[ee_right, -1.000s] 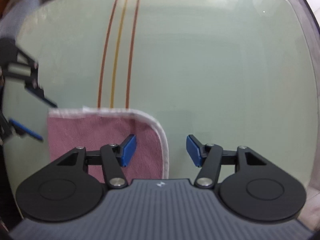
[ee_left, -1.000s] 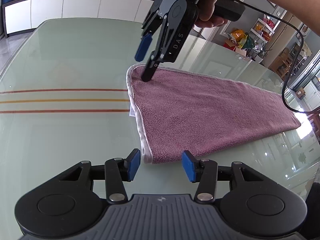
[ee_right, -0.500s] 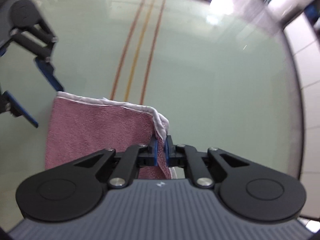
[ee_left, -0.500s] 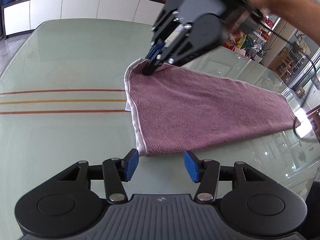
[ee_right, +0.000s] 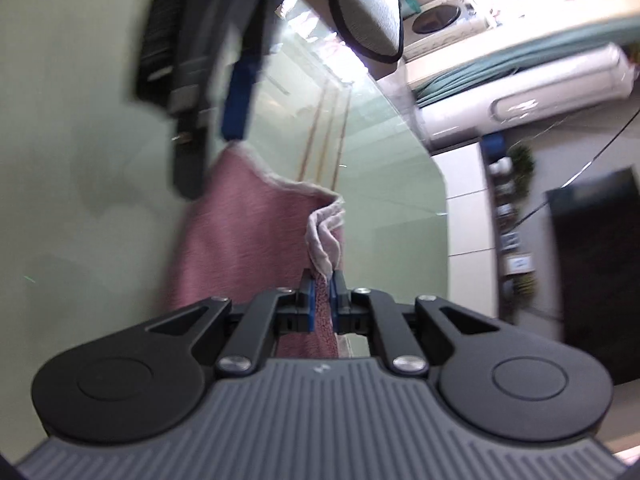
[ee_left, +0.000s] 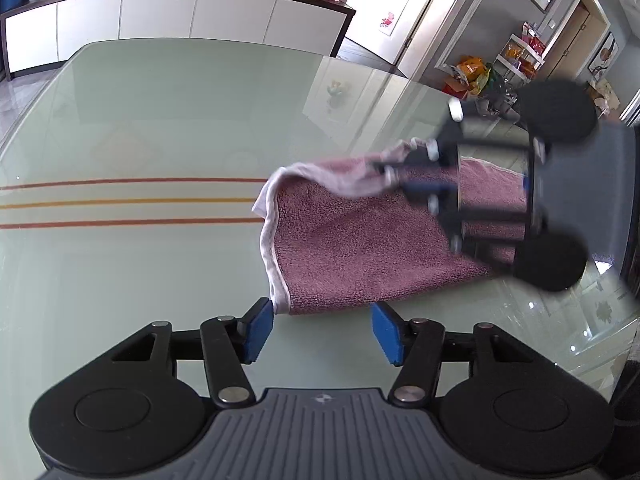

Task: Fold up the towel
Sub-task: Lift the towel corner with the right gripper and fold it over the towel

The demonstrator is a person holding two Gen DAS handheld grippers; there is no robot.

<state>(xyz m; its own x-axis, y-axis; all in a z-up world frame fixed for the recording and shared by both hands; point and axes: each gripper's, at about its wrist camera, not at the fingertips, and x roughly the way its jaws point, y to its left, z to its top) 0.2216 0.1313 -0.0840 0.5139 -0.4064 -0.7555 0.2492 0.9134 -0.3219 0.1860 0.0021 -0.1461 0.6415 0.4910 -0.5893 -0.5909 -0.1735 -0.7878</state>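
A mauve towel with a pale hem lies on the green glass table. My right gripper, blurred, is shut on the towel's far left corner and holds it lifted over the cloth. In the right wrist view the towel hangs pinched in the right gripper. My left gripper sits low at the towel's near left corner. Its jaws are opening, with the towel's near edge just ahead of the pads and not pressed. The left gripper also shows blurred at the towel's far end.
Three red and orange stripes cross the glass left of the towel. A white sideboard stands beyond the table's far edge. Cluttered shelves stand at the right. A grey chair seat and a white air conditioner lie past the table.
The right gripper shut on the towel's far corner, lifted it and swung it right across the cloth while rolling. The left gripper stayed put and its jaws widened slightly.
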